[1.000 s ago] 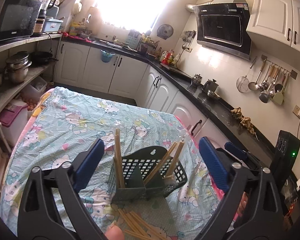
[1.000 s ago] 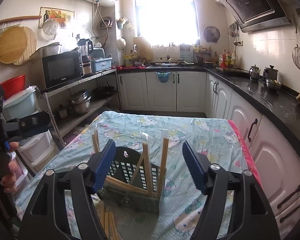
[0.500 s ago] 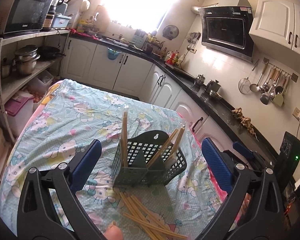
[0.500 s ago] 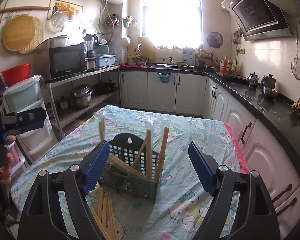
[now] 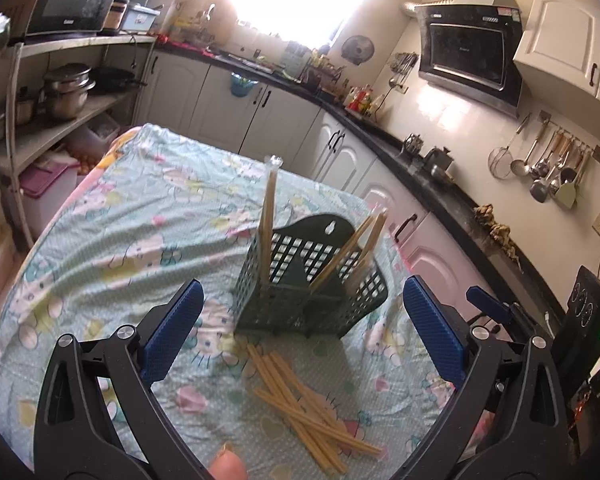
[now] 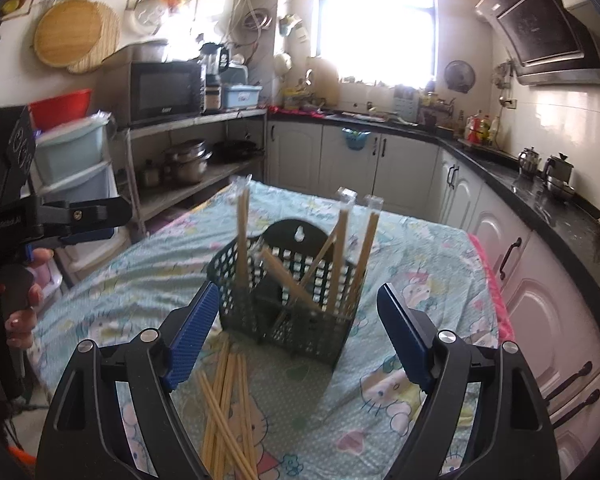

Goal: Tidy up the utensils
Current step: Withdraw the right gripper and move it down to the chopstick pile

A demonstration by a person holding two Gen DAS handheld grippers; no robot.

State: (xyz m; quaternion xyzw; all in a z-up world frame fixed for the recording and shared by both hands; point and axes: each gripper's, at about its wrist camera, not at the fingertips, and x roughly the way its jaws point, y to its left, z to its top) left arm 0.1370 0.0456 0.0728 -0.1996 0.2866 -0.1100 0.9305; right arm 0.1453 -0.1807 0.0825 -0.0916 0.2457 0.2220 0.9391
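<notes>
A dark green slotted utensil holder (image 5: 308,292) (image 6: 288,300) stands on the cloth-covered table, with wrapped chopstick pairs (image 5: 267,220) (image 6: 242,236) leaning upright in its compartments. Several loose chopsticks (image 5: 304,404) (image 6: 228,408) lie in a heap on the cloth just in front of it. My left gripper (image 5: 300,336) is open, nothing between its blue pads, hovering above the heap in front of the holder. My right gripper (image 6: 296,332) is open too, empty, and frames the holder from the other side. The left gripper (image 6: 80,216) and a hand show at the left edge of the right wrist view.
The table (image 5: 112,240) wears a light blue cartoon-print cloth. White cabinets with a black counter (image 6: 540,200) run along the right and back. A shelf rack with pots and a microwave (image 6: 164,88) stands left of the table. Storage drawers (image 6: 72,172) stand near it.
Both grippers have drawn back from the holder and sunk a little, so the loose chopsticks in front of it now show more fully. The right jaws stand slightly wider than a second ago.
</notes>
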